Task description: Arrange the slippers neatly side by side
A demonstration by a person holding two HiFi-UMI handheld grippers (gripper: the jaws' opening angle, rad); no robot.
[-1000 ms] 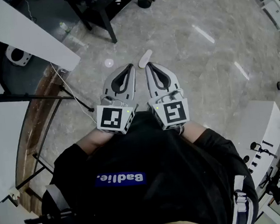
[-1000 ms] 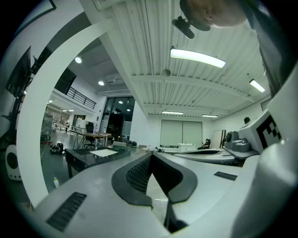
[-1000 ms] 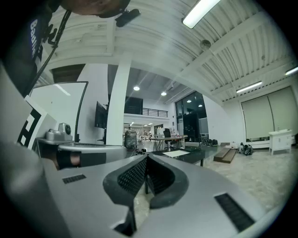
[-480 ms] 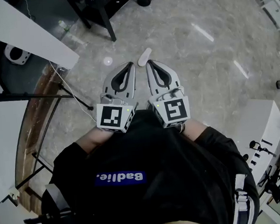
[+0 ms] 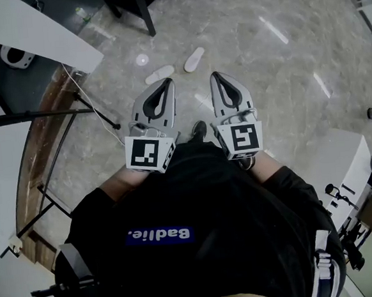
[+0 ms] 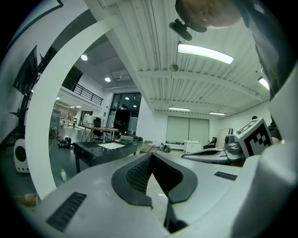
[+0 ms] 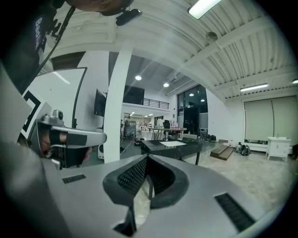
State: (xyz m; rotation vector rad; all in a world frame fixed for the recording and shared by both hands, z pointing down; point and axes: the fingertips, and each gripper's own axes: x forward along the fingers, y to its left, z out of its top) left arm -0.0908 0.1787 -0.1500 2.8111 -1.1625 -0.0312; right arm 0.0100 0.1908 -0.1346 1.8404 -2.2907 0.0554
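While both jaw pairs are pinched together with nothing between them, the main risk is a shove instead of a pick. Left gripper (image 5: 166, 81) and right gripper (image 5: 217, 75) are held about level above the marble floor (image 5: 285, 105), so they'd need to tip down and spread before contact. Go in closed and the tips probably just skate a slipper across that polished stone.

Second risk: the slippers are thin and lie flat, so there's little edge to bite. Tips likely scrape the floor, or grab one end and let the rest flop and twist.

Third: a black stand leg (image 5: 97, 116) runs along the floor at the person's left, a snag hazard when crouching.

Slippers: both white, thin, look soft.
- Near slipper (image 5: 159, 74) lies just ahead of the left gripper's tips in the head view, slanting across.
- Far slipper (image 5: 194, 59) sits a little beyond, towards the black table (image 5: 142, 17), slanting more steeply.

They're close together, not touching and not parallel, out on open floor with no floor edge nearby. Can't tell which end is the toe. Not yet arranged.
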